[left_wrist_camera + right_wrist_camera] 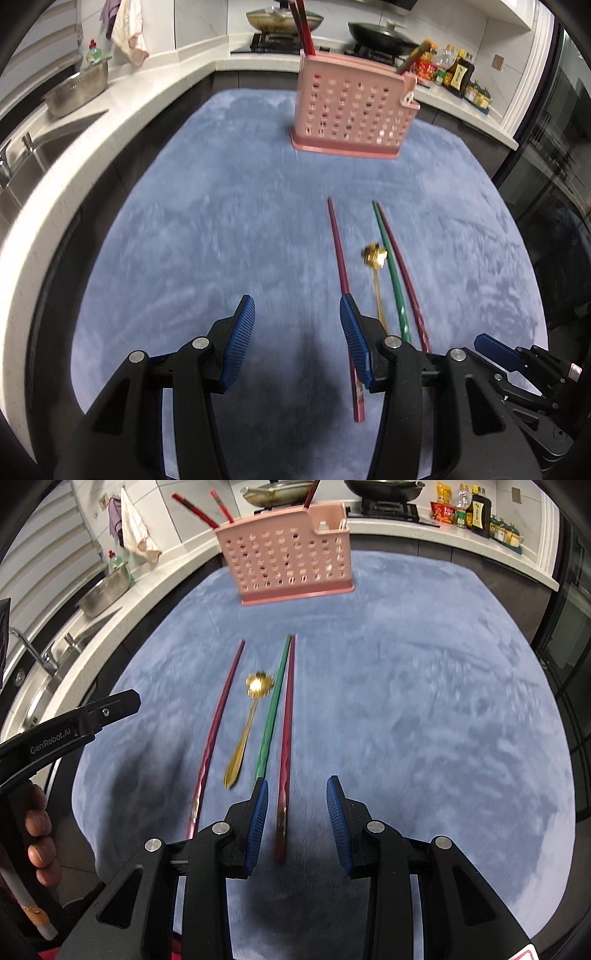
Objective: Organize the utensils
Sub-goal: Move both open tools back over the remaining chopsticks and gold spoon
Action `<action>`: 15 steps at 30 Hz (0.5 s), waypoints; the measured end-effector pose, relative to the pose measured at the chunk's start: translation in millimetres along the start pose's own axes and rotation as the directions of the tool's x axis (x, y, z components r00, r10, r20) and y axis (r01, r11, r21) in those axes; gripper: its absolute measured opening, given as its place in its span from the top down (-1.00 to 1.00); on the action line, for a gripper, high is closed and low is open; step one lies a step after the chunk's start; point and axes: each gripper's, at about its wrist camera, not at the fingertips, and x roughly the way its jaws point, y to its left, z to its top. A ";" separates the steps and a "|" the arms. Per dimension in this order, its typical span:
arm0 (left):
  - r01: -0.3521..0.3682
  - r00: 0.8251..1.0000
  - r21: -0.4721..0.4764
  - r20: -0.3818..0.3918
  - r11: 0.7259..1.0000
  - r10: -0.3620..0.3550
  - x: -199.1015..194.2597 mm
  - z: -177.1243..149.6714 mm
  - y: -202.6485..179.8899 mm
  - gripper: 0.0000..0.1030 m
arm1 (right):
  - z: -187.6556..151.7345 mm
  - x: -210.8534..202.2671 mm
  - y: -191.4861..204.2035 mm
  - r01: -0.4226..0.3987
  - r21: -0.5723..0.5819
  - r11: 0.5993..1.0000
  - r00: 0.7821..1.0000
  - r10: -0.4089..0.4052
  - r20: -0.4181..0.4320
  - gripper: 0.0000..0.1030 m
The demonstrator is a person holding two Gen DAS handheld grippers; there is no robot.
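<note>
Both grippers hang part-open and empty: the right gripper (295,812) straddles a red chopstick (286,738), the left gripper (297,325) stands beside another (338,251). This looks like the pickup step; next, close, then carry to the pink holder (288,561) across the desk (424,701).

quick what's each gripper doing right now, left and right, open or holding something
Left gripper: open, holding nothing.
Right gripper: open, holding nothing.
</note>
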 end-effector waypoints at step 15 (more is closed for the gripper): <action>0.040 0.995 0.005 -0.096 0.999 -0.040 14.1 -32.8 -5.8 0.11 | -19.7 20.7 6.6 -0.017 -0.012 1.000 0.998 0.016 -0.069 0.67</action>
